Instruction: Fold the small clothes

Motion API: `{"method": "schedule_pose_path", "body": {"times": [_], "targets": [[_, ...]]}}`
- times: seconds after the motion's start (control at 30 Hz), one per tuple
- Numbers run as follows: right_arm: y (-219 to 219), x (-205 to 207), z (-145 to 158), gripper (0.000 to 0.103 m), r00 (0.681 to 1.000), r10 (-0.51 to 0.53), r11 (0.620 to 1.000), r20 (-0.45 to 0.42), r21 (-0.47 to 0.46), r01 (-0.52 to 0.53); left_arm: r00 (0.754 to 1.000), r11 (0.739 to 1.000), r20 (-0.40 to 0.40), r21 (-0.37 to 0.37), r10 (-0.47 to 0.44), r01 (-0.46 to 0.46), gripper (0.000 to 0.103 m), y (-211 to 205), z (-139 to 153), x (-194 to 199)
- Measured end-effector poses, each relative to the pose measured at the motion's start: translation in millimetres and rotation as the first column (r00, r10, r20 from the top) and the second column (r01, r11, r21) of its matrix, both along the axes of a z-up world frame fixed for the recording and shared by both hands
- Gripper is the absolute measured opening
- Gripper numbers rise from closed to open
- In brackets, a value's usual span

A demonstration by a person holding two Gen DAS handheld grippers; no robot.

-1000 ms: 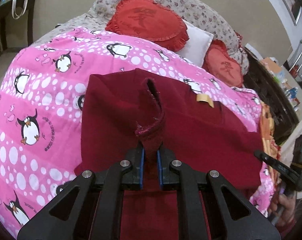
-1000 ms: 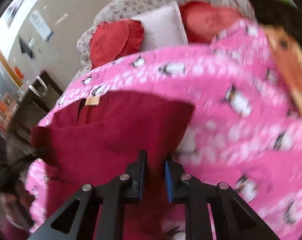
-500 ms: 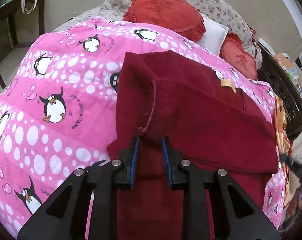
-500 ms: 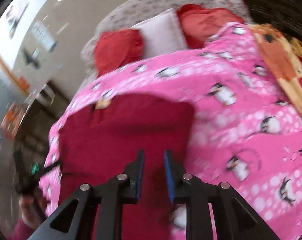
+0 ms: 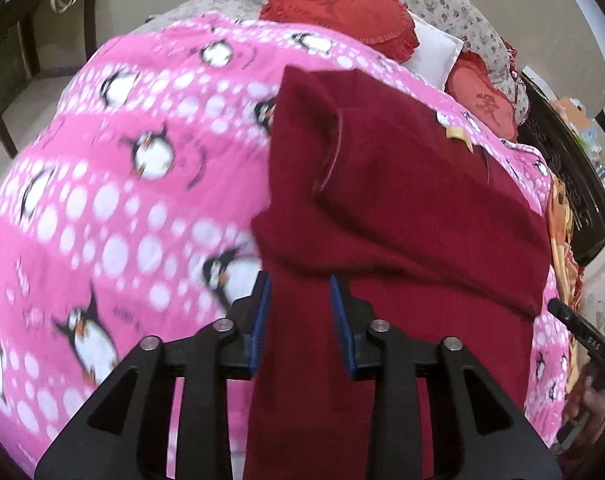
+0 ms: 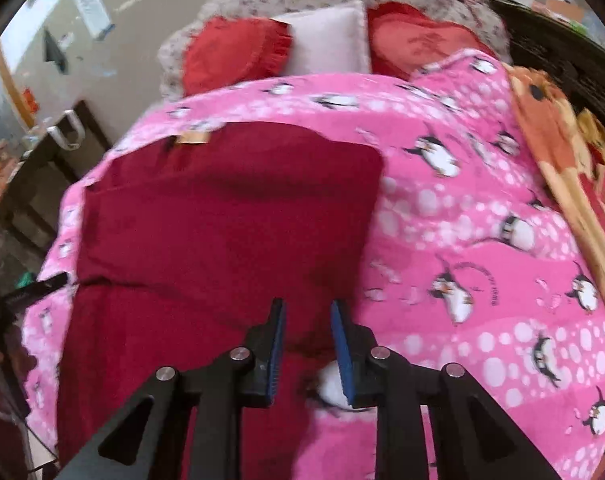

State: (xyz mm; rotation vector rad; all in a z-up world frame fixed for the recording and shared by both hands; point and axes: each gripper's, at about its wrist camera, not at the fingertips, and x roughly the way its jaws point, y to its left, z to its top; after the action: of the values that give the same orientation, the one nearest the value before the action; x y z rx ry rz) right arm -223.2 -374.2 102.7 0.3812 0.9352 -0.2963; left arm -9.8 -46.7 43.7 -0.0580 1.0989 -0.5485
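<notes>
On penguin blanket (image 5: 102,208), maroon garment (image 5: 402,200) lying folded; my left gripper (image 5: 300,320) and right gripper (image 6: 307,344) hovering released over it.

Left claw (image 5: 300,304) and right claw (image 6: 307,328): black angular frames with triangular cut-outs, silver screw heads, blue ribbed pads (image 5: 261,320) lining the fingers.

i see my right gripper (image 6: 307,322) with its blue-padded jaws parted, hovering over the near right edge of the dark red garment (image 6: 222,216). the garment lies folded on the pink penguin blanket (image 6: 482,240), a tan label (image 6: 194,137) at its far edge. red cushions (image 6: 234,50) flank a white pillow (image 6: 328,42) beyond.
</notes>
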Motion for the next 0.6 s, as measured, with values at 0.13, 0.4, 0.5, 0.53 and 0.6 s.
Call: {"method": "schedule_pose_path", "body": {"times": [0.13,0.4,0.5,0.53,0.6], "targets": [[3.7,14.3,-36.3,0.055,0.989,-0.007,0.999,-0.150,-0.051,-0.001,0.999,1.000,-0.045,-0.008,0.011,-0.012,0.038,22.2,-6.9,-23.0],[17.8,-39.6,-12.3,0.055,1.000,0.024,0.986,-0.020,0.165,-0.020,0.993,0.997,-0.111,0.046,-0.050,0.055,0.038,56.1,-21.5,-72.8],[29.8,-59.9,-21.2,0.055,0.999,0.036,0.970,-0.007,0.242,-0.033,0.989,0.996,-0.132,0.046,-0.067,0.074,0.038,62.2,-29.9,-89.6],[32.0,-61.3,-27.2,0.055,0.999,0.030,0.970,-0.017,0.240,-0.025,0.991,0.996,-0.117,0.054,-0.069,0.076,0.039,62.4,-31.8,-95.4],[36.2,-59.6,-39.5,0.055,0.999,0.024,0.971,-0.039,0.241,-0.014,0.994,0.995,-0.094,0.066,-0.062,0.068,0.039,62.1,-32.2,-100.7]]}}
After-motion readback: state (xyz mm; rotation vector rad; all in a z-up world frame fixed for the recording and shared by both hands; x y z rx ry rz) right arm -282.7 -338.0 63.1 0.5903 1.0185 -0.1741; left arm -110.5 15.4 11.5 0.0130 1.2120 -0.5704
